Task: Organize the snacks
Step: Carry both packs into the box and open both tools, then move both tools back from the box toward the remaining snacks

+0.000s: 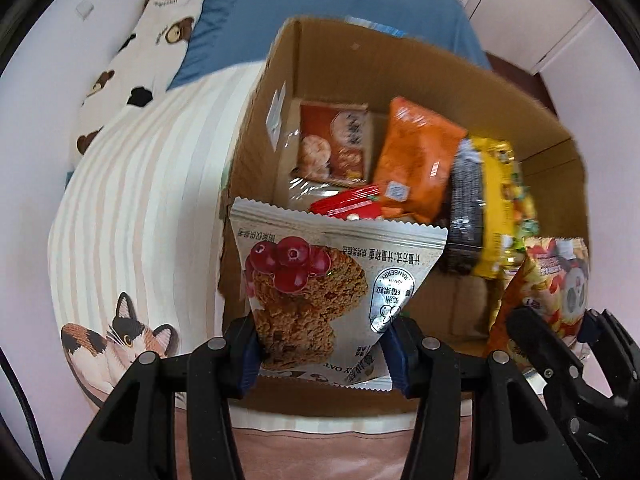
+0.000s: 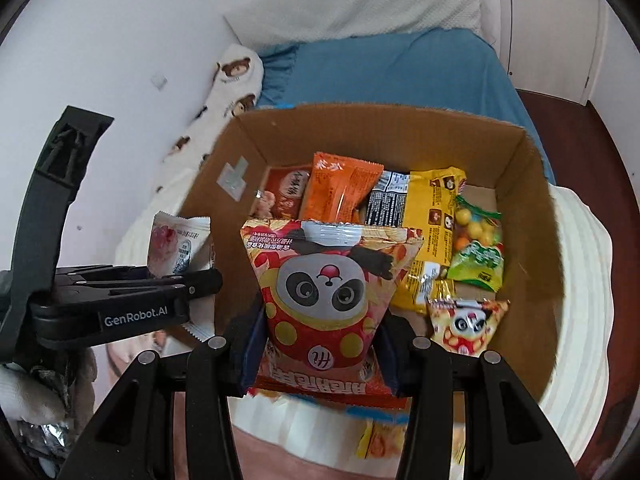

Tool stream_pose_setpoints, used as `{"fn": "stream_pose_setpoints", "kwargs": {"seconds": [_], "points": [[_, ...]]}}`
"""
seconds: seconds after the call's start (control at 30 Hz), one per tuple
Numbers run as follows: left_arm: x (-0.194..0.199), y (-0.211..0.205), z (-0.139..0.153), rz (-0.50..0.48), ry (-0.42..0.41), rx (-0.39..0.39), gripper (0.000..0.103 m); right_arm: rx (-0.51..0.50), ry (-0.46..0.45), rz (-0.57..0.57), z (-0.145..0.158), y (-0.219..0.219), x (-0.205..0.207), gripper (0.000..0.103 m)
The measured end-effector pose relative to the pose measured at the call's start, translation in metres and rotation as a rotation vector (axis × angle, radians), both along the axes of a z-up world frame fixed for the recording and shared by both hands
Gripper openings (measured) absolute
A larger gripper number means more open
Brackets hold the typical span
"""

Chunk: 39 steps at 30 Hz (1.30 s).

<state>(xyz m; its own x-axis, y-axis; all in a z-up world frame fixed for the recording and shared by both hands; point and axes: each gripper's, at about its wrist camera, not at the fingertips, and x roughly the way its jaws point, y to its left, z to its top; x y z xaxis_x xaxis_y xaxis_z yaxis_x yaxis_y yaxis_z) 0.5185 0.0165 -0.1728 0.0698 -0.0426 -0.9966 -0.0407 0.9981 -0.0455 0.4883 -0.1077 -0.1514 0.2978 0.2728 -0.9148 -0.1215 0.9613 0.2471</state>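
We saw the left gripper point(image 1: 322, 346) pinching a glossy, crimp-edged cranberry oat packet point(image 1: 316, 292) at the near-left wall of the corrugated cardboard box point(image 2: 536, 216). The right gripper point(image 2: 318, 354) clamped a crinkly panda snack bag point(image 2: 324, 292) over the box's near edge.

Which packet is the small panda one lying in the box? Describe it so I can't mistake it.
Start at the cardboard box on the bed. On its floor in the near right corner, below the yellow bag, lies the small panda packet. The big panda bag is in the right gripper.
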Motion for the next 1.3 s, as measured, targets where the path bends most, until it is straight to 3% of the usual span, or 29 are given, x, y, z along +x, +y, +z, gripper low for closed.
{"fn": "stream_pose_setpoints", "kwargs": {"seconds": [0.13, 0.17, 0.2, 0.23, 0.27, 0.4, 0.53, 0.63, 0.67, 0.7, 1.07, 1.3], "points": [[0.005, 0.002, -0.019, -0.001, 0.057, -0.013, 0.049, -0.037, 0.077, -0.003, -0.033, 0.001, 0.01, 0.055], [0.005, 0.003, -0.02, 0.003, 0.058, -0.021, 0.051, -0.04, 0.105, -0.016, -0.041, -0.002, 0.012, 0.061], [0.004, 0.003, -0.021, 0.006, 0.052, -0.025, 0.053, -0.04, 0.118, -0.024, -0.046, -0.005, 0.013, 0.078], [0.004, 0.003, -0.021, 0.007, 0.046, -0.024, 0.056, -0.043, 0.127, -0.033, -0.05, -0.009, 0.014, 0.088], [0.004, 0.002, -0.021, 0.003, 0.041, -0.025, 0.061, -0.044, 0.131, -0.04, -0.052, -0.012, 0.014, 0.089], [0.003, 0.0, -0.018, 0.001, 0.023, -0.022, 0.062, -0.033, 0.159, -0.057, -0.055, -0.025, 0.015, 0.092], [-0.003, -0.003, -0.01, 0.007, -0.019, -0.004, 0.065, -0.058, 0.132, -0.069, -0.048, -0.034, 0.012, 0.094], [-0.01, -0.009, 0.0, -0.027, -0.082, -0.009, 0.088, -0.12, 0.105, -0.088, -0.039, -0.038, 0.005, 0.1], [-0.014, -0.013, 0.005, -0.048, -0.117, 0.008, 0.101, -0.139, 0.096, -0.092, -0.037, -0.039, 0.002, 0.1], [-0.016, -0.015, 0.008, -0.059, -0.139, 0.02, 0.103, -0.156, 0.084, -0.096, -0.035, -0.04, -0.001, 0.1], [-0.064, -0.025, 0.051, -0.046, -0.295, -0.02, 0.103, -0.187, -0.027, -0.154, 0.01, -0.063, -0.051, 0.1], [-0.104, -0.038, 0.084, -0.081, -0.399, 0.049, 0.103, -0.208, -0.123, -0.172, 0.051, -0.068, -0.087, 0.1]]}}
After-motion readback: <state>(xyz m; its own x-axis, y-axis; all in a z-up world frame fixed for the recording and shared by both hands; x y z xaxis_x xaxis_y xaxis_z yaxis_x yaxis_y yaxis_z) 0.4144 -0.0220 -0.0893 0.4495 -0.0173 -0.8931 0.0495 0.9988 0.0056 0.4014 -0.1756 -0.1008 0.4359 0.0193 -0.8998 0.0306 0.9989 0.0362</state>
